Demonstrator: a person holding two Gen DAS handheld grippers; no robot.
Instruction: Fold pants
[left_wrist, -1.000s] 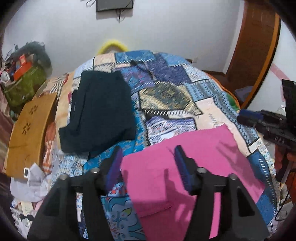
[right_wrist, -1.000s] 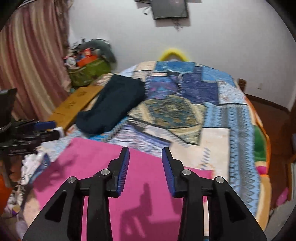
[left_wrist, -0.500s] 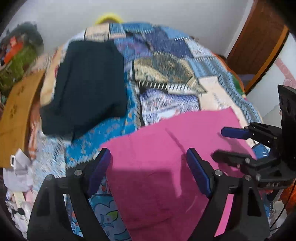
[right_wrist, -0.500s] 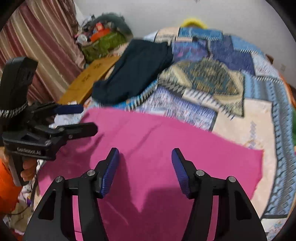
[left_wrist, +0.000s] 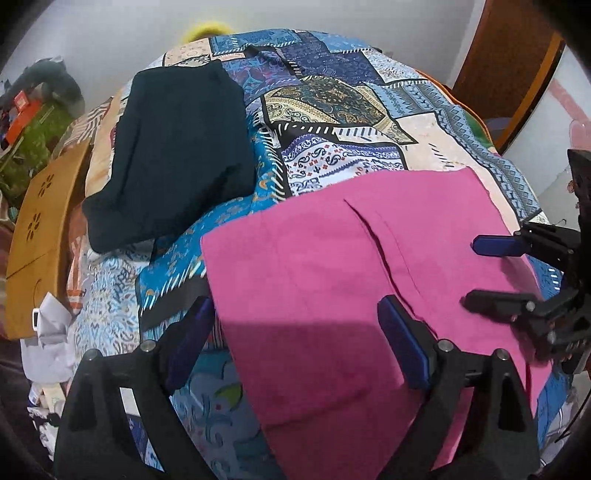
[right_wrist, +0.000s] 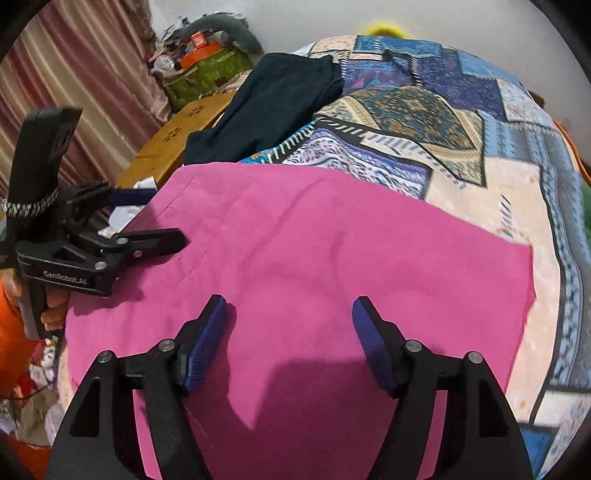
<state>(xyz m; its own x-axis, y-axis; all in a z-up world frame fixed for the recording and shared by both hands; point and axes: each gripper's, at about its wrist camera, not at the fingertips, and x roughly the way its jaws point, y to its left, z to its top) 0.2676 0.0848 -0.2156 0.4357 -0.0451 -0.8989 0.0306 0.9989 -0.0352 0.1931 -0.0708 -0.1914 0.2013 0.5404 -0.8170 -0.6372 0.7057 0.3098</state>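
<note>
Pink pants (left_wrist: 332, 266) lie flat on the patchwork bedspread (left_wrist: 351, 103); they also show in the right wrist view (right_wrist: 314, 258). My left gripper (left_wrist: 295, 332) is open and empty, hovering over the pants' left edge. My right gripper (right_wrist: 290, 332) is open and empty above the pants' near part. The right gripper also shows in the left wrist view (left_wrist: 495, 269) over the pants' right edge. The left gripper shows in the right wrist view (right_wrist: 162, 214) at the pants' left corner.
A folded dark navy garment (left_wrist: 170, 147) lies on the bed's far left, also in the right wrist view (right_wrist: 273, 103). A wooden board (left_wrist: 37, 229) and clutter stand left of the bed. A brown door (left_wrist: 517, 55) is at the right.
Both grippers have opened wider and come down closer to the pink pants. Each gripper has come into the other's view at the pants' side edges.
</note>
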